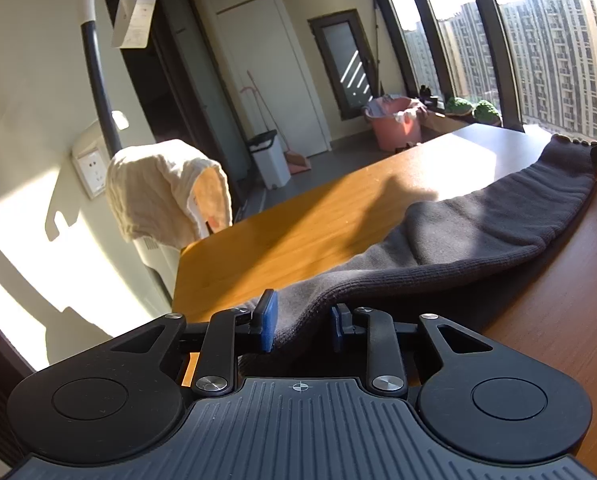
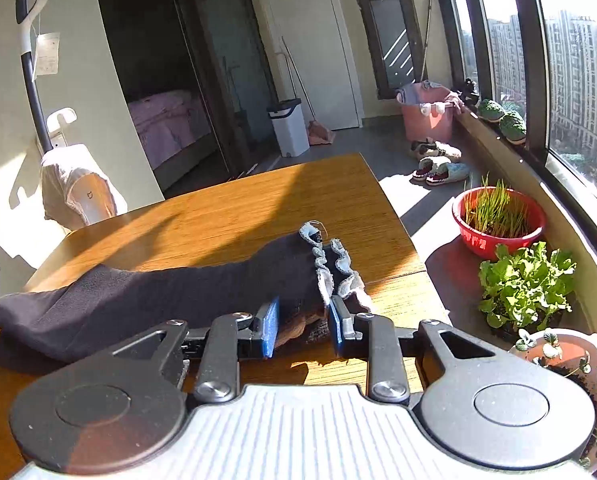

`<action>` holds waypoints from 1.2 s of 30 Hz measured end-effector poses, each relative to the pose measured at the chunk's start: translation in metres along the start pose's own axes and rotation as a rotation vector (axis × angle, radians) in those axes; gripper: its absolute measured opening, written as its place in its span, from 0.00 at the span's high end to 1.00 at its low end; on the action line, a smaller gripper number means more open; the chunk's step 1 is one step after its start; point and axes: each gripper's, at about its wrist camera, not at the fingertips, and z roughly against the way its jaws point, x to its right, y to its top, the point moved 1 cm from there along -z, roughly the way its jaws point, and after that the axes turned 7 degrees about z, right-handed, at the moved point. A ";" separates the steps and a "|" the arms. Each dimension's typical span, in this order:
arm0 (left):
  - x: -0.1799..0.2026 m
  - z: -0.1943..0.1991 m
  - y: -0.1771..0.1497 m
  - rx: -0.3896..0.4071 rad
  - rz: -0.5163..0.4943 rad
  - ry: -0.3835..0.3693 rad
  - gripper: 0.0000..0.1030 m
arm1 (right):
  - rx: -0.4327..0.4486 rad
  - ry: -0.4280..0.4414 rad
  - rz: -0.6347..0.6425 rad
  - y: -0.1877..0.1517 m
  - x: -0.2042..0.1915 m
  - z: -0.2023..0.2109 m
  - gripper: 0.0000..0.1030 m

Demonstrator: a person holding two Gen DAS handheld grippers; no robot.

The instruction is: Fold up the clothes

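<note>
The wooden worktop (image 2: 234, 208) carries one dark grey ribbed sock (image 1: 478, 224), stretched out long between the two tools, its long axis running from one to the other. In the left wrist view the sock runs from the near edge of the worktop away toward the far right, where a black tip of the other tool shows at its frilled cuff. In the right wrist view the same sock runs off to the left, and its pale blue frilled cuff (image 2: 330, 268) lies near the worktop's right edge.

The left hand-held gripper (image 1: 303, 326) has its blue pads nearly together, pinching the near end of the sock. The right hand-held gripper (image 2: 303, 330) is likewise closed down on fabric just below the cuff.

Each tool holds its own end, so neither is nearer. Folding would likely mean bringing one end over toward the other along that long axis.
</note>
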 end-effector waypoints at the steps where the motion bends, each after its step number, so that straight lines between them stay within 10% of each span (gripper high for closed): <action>1: 0.000 0.000 0.001 -0.001 0.009 -0.005 0.76 | 0.004 0.012 0.006 0.003 -0.004 -0.001 0.90; 9: -0.028 -0.026 0.050 0.049 0.098 0.006 0.83 | 0.118 -0.014 0.072 0.089 -0.011 -0.046 0.90; 17: -0.080 -0.091 0.076 -0.031 0.291 0.198 0.42 | 0.159 -0.116 0.120 0.123 -0.013 -0.067 0.60; 26: -0.051 -0.070 0.046 -0.172 0.386 -0.175 0.19 | 0.018 -0.036 0.200 0.089 -0.033 -0.097 0.54; 36: -0.053 -0.116 0.034 -0.288 0.537 -0.247 0.06 | -0.139 0.115 0.112 0.096 -0.063 -0.203 0.21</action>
